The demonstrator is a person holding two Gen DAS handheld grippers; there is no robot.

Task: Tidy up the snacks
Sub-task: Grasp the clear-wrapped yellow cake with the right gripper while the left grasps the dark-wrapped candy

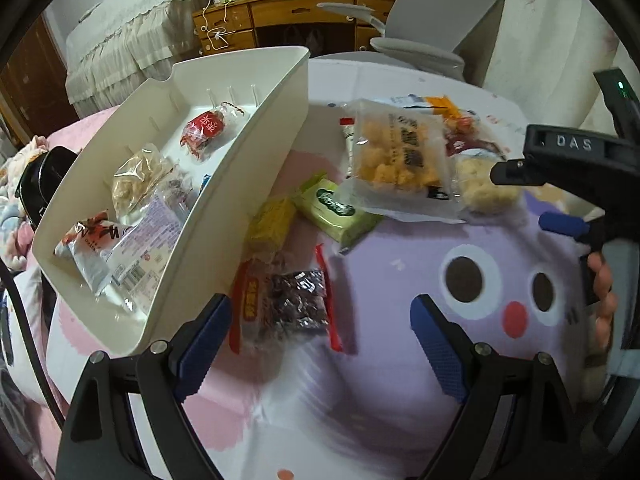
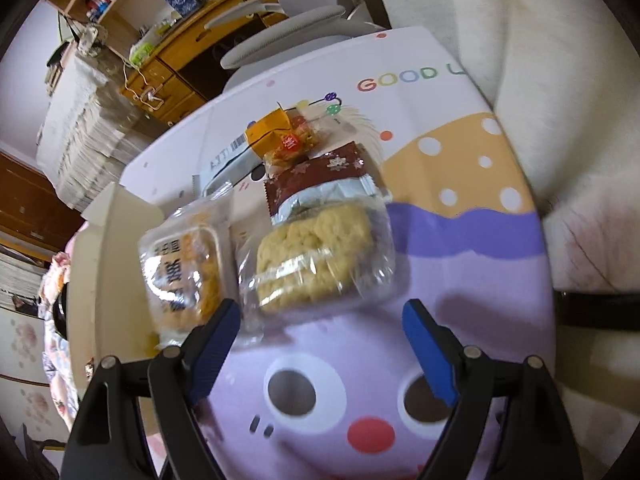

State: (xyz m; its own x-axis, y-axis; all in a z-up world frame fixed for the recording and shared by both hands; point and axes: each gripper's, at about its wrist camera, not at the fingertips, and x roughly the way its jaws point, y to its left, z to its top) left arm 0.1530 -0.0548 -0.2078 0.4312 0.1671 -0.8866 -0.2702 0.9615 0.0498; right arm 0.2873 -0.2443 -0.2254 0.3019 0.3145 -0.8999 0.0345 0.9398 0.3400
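Observation:
Loose snacks lie on a cartoon-printed table. My left gripper (image 1: 320,344) is open and empty, hovering just short of a dark packet with red ends (image 1: 288,304). Beyond it lie a yellow packet (image 1: 272,220), a green packet (image 1: 336,208) and a big clear bag of yellow puffs (image 1: 400,156). My right gripper (image 2: 320,332) is open; a clear-wrapped pale rice cake (image 2: 316,256) sits just past its fingertips, untouched. The puff bag (image 2: 188,268) lies left of it, a brown snowflake packet (image 2: 320,180) and an orange packet (image 2: 272,132) behind. The right gripper (image 1: 528,200) shows at the right edge of the left wrist view.
A white bin (image 1: 256,148) stands tilted at the left and holds several packets, among them a red-labelled one (image 1: 204,132). Its rim (image 2: 108,248) borders the puff bag. A grey chair (image 1: 440,32) and a wooden desk (image 1: 280,20) stand behind the table. A hand (image 1: 602,292) grips the right tool.

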